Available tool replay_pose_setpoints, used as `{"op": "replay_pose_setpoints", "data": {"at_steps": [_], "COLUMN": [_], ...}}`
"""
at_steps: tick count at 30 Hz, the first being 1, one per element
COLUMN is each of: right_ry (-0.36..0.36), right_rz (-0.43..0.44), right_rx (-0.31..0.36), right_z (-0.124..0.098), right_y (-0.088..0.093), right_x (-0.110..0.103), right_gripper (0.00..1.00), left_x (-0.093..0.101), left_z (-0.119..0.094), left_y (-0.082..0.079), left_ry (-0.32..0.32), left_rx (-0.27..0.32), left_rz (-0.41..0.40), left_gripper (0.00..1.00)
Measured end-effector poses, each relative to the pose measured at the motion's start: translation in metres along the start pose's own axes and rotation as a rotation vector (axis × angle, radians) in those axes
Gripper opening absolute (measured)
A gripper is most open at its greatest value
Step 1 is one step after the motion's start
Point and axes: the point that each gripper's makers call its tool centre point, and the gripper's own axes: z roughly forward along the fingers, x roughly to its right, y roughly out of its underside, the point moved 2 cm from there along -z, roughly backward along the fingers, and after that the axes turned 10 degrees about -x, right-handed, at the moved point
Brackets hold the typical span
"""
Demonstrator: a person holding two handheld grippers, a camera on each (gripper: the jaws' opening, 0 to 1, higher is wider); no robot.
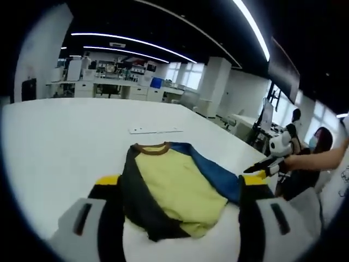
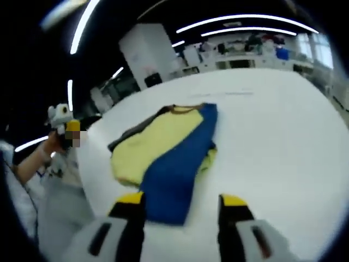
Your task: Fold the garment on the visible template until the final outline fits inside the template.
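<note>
White table (image 1: 65, 136), folded garment (image 1: 174, 185), office desks (image 1: 109, 87), ceiling striplights (image 1: 131, 41)

Both tools hover with jaws parted and empty: left tool (image 1: 177, 192), right tool (image 2: 182, 204).

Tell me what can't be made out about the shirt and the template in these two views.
- Template outline: none can be traced on the white table in either view.
- Garment near hem, left gripper view: cut by the left gripper's jaws.
- Blue sleeve end, right gripper view: blurred, between the right gripper's jaws.
</note>
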Motion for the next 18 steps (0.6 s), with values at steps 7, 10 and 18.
{"op": "replay_pose_setpoints", "data": {"at_steps": [7,10,18], "right_ry": [-0.015,-0.038,-0.093], "right_rz": [0.122,0.184,0.345], "right_rx": [-0.025,-0.014,0.027], "right_z": [0.007,0.010,0.015], "right_y": [0.027,0.030,0.030], "right_x": [0.006,0.007,0.016], "right_gripper": [0.34,0.27,0.14], "left_x": [0.001,0.001,0.000], "left_z": [-0.001,-0.001,-0.001], "left_y": [0.004,0.007,0.009], "left_ry": [0.000,0.001,-0.002], "left_rx": [-0.002,-0.007,-0.007], "left_rz": [-0.011,-0.013,-0.017], "left_gripper": [0.83,0.83,0.83]}}
